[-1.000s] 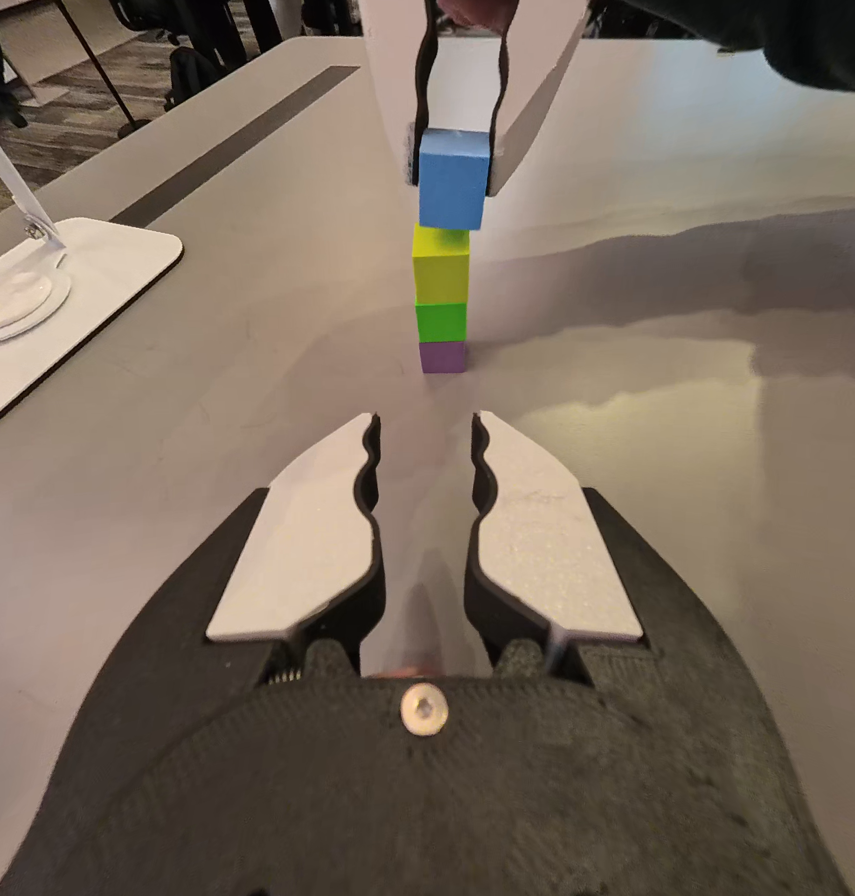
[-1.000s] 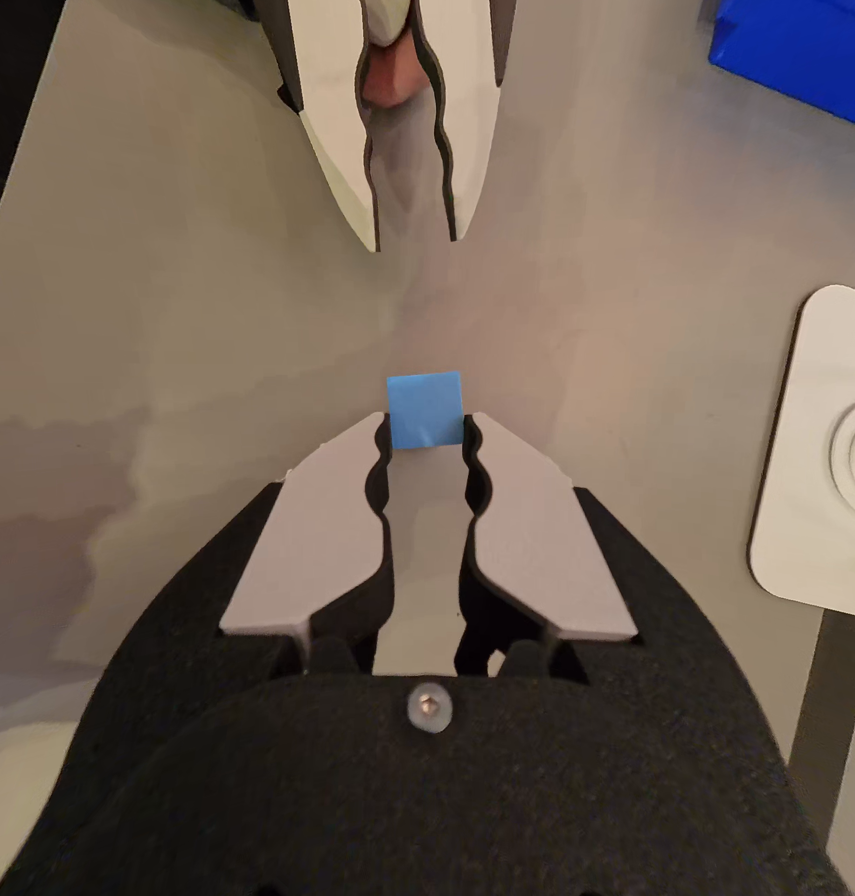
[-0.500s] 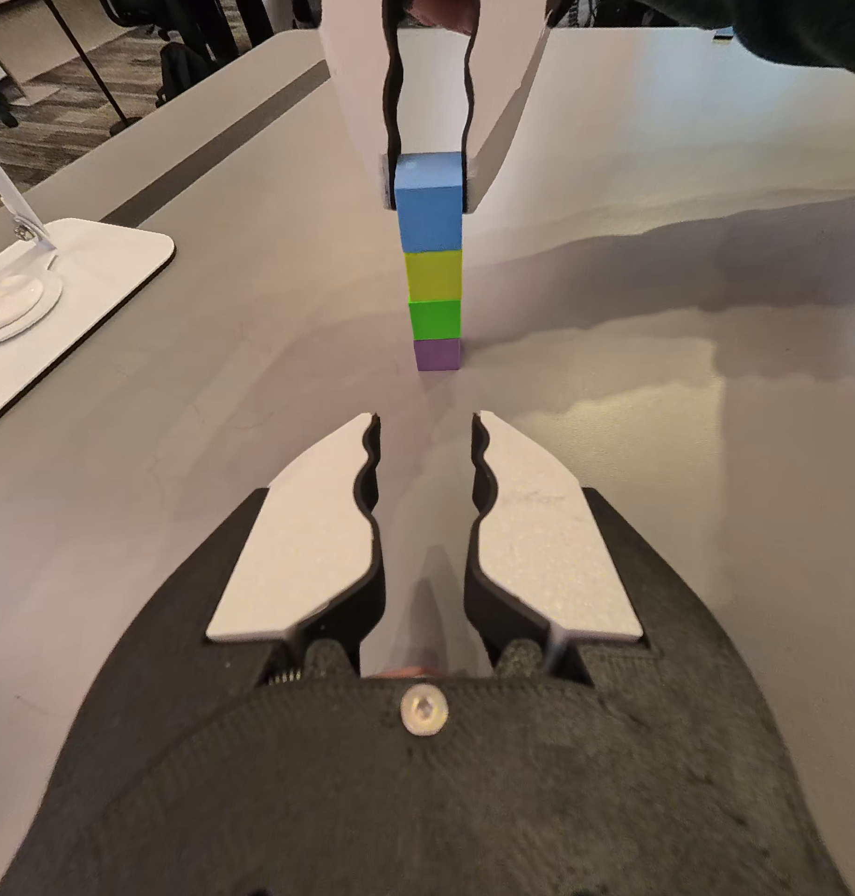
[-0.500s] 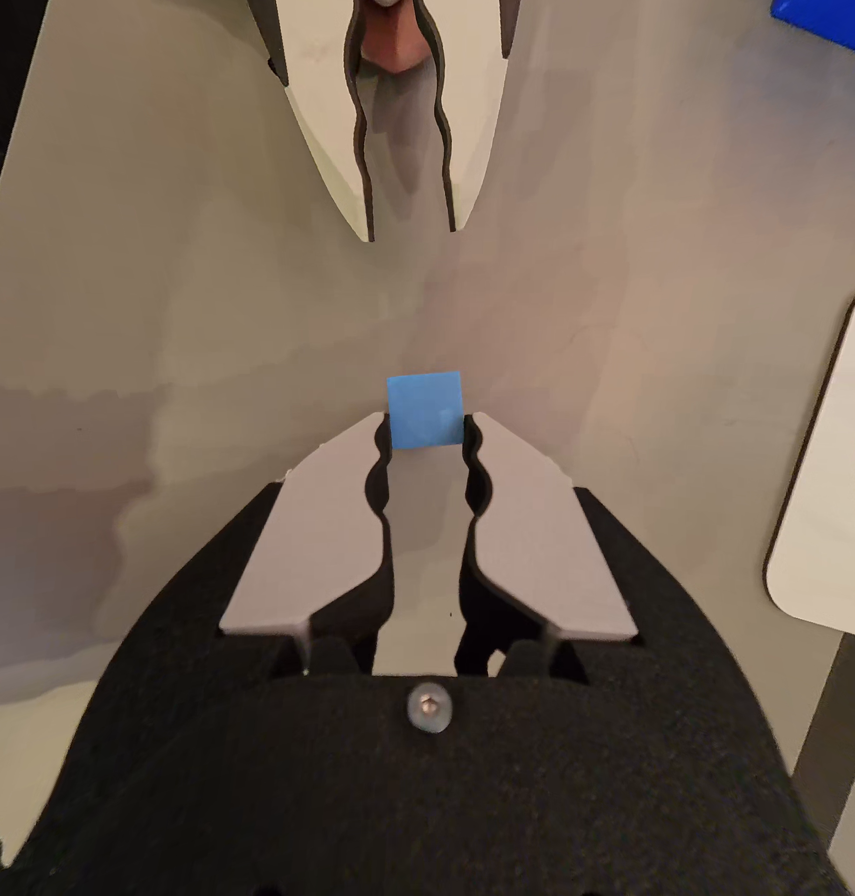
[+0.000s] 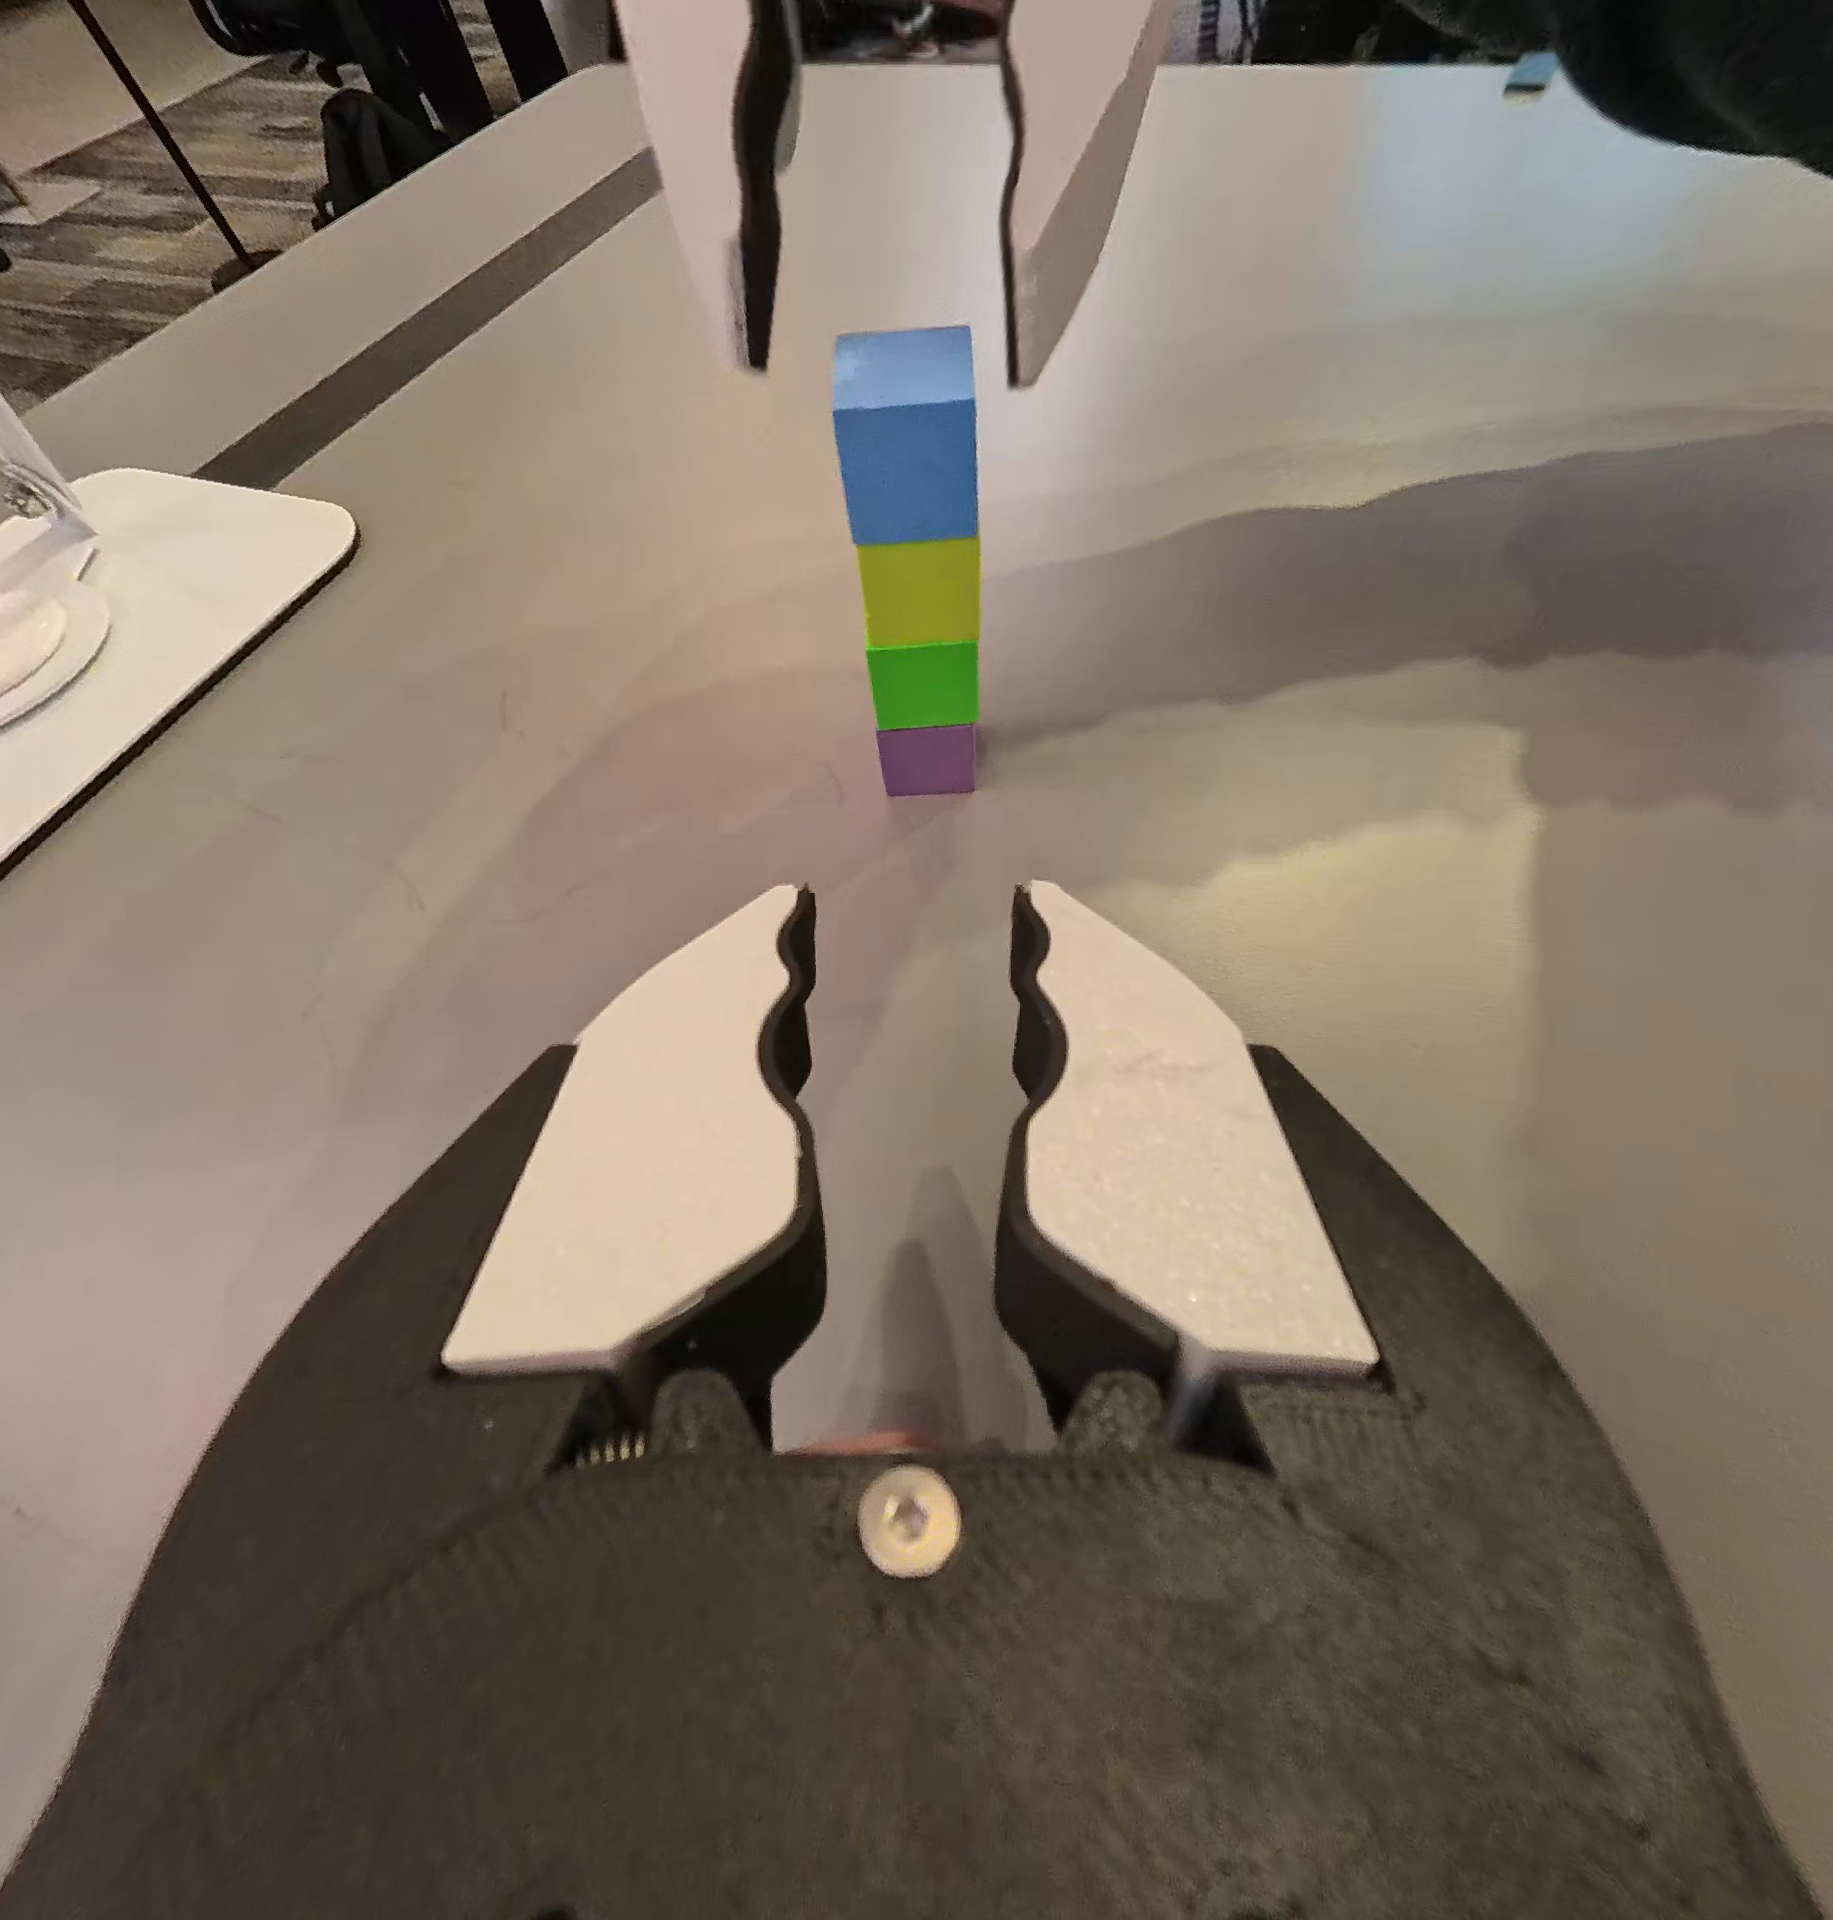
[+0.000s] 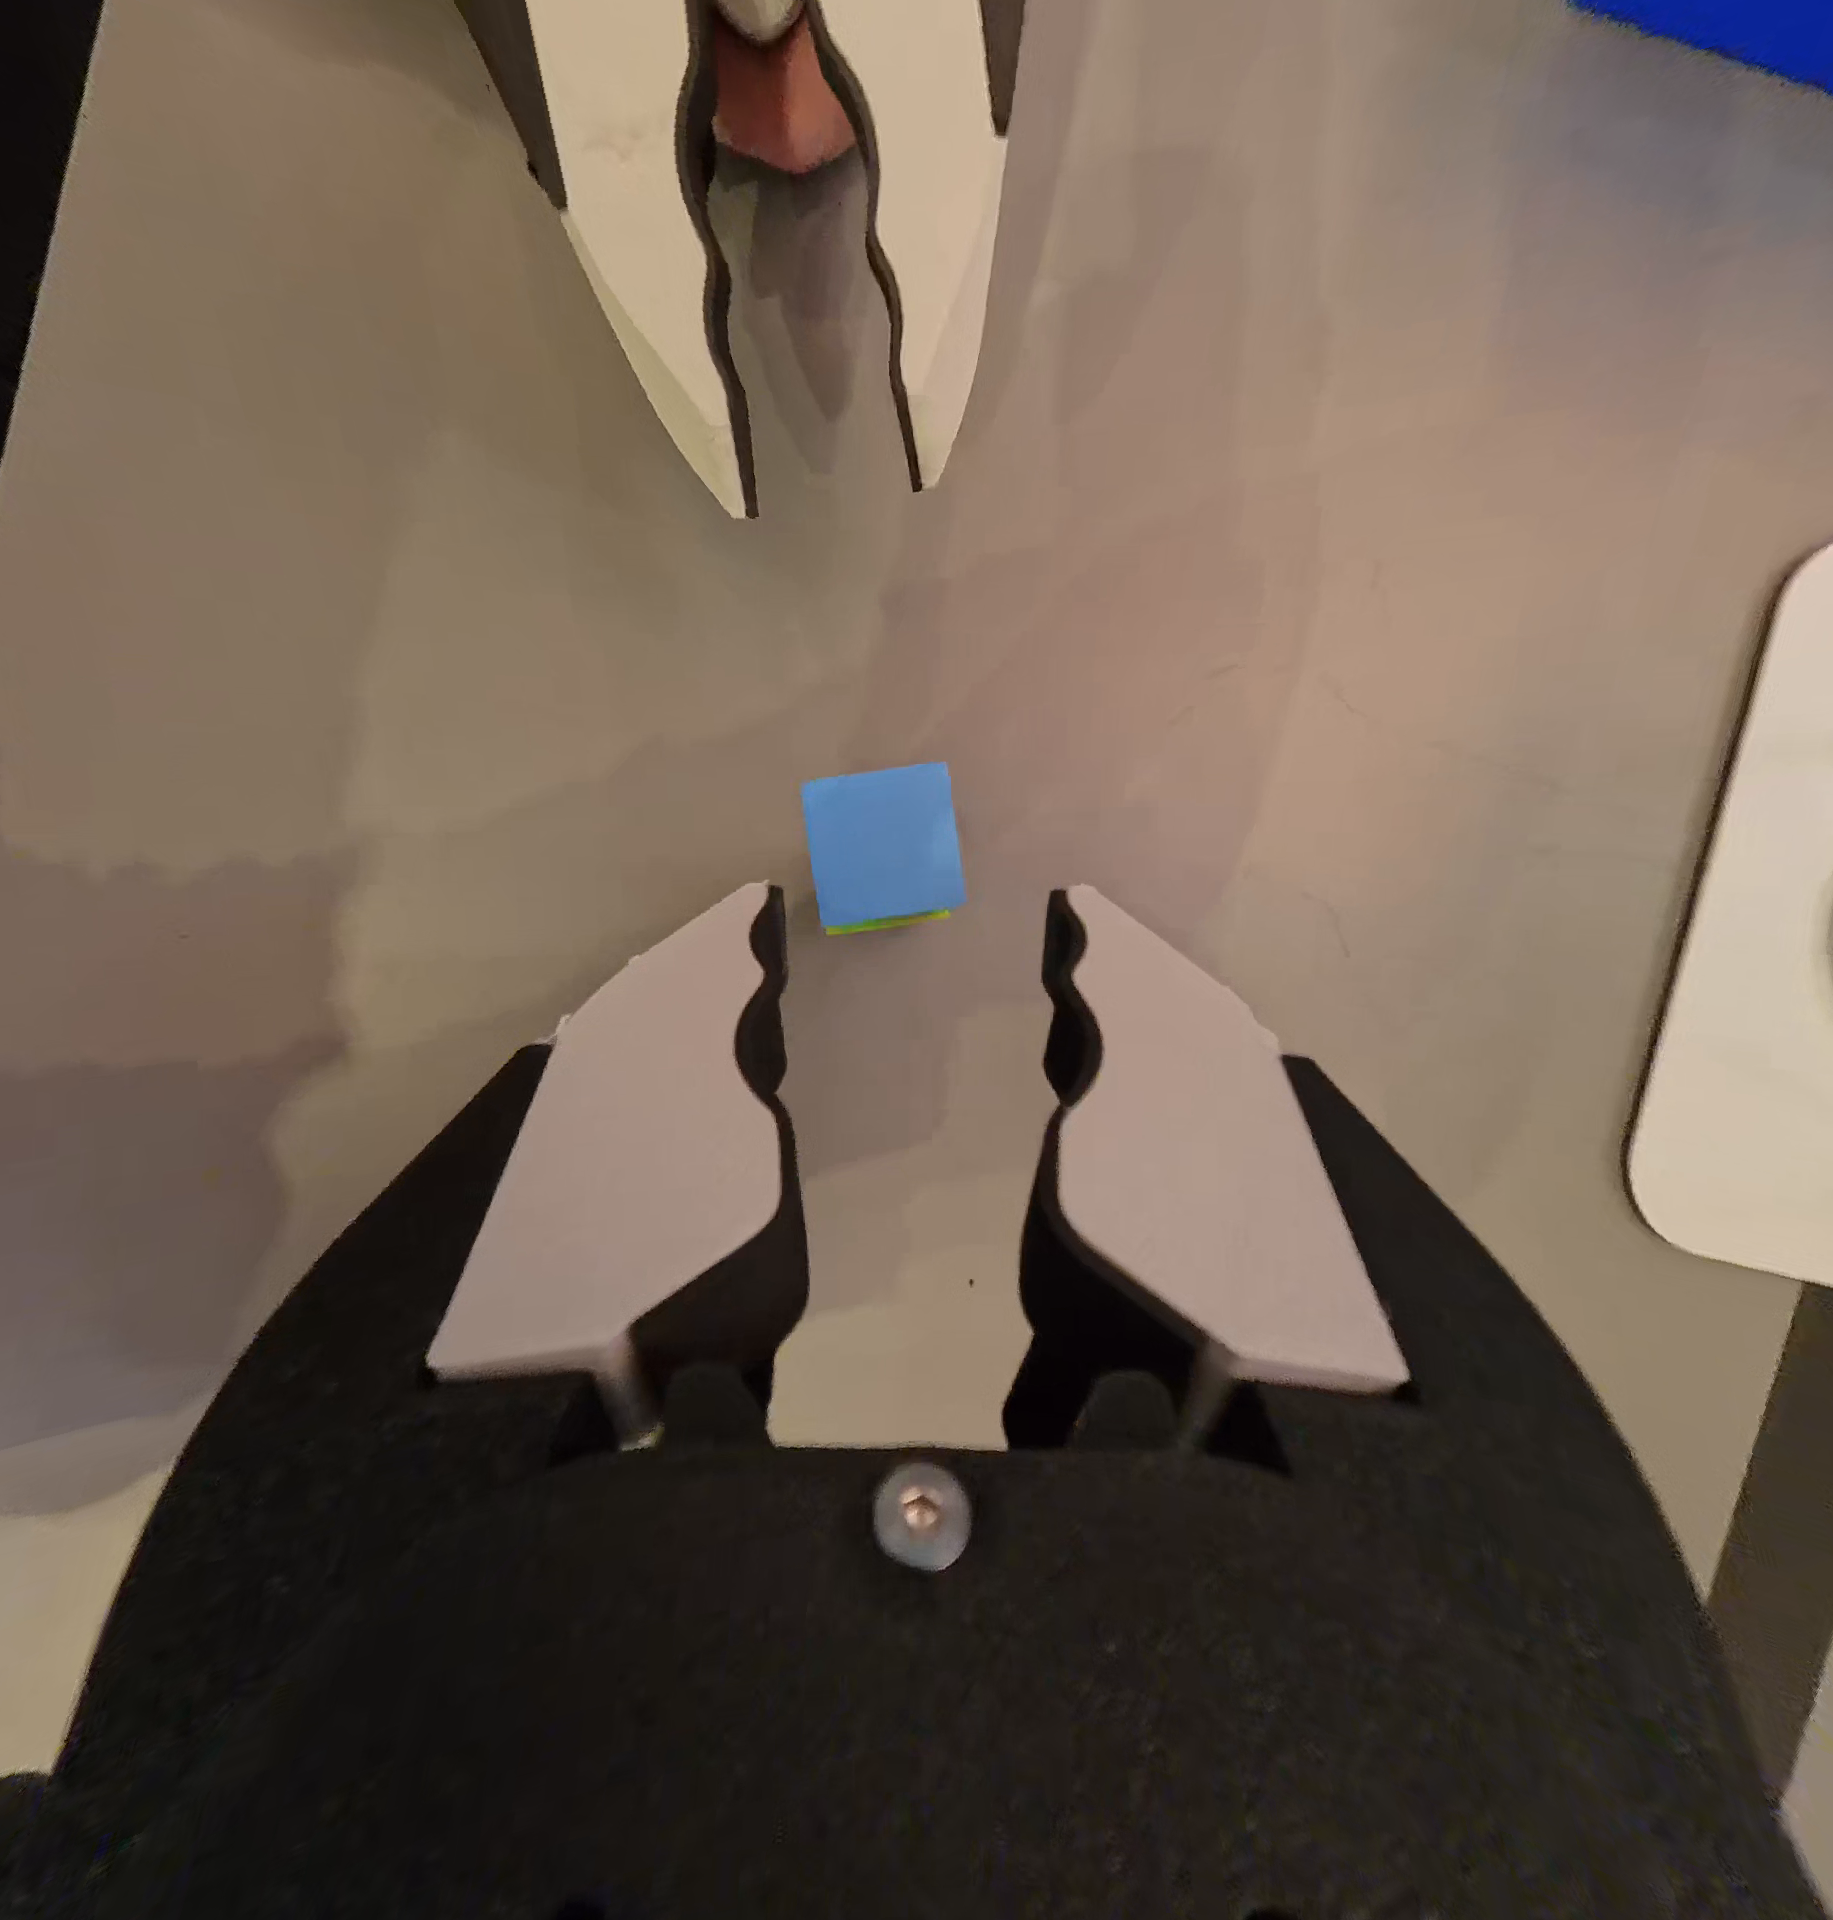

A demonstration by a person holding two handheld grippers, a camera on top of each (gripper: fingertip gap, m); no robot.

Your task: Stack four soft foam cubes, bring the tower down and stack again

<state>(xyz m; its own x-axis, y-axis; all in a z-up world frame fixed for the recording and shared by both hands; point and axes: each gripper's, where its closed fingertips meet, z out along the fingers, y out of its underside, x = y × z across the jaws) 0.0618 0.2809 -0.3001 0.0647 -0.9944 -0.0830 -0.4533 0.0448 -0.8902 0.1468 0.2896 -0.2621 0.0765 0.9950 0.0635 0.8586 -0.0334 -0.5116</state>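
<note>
Left wrist view: grey table (image 5: 1411, 312), carpeted room behind

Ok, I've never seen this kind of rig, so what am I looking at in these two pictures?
No robot: a person holds a two-finger gripper in each hand, each carrying a camera looking along its fingers. The left gripper films level from the grey table, open and empty. The right gripper looks straight down, open, its fingers clear of the cubes. A tower of four foam cubes stands free: blue cube on top, then yellow cube, green cube, purple cube at the bottom. A white stand base sits at the side.
</note>
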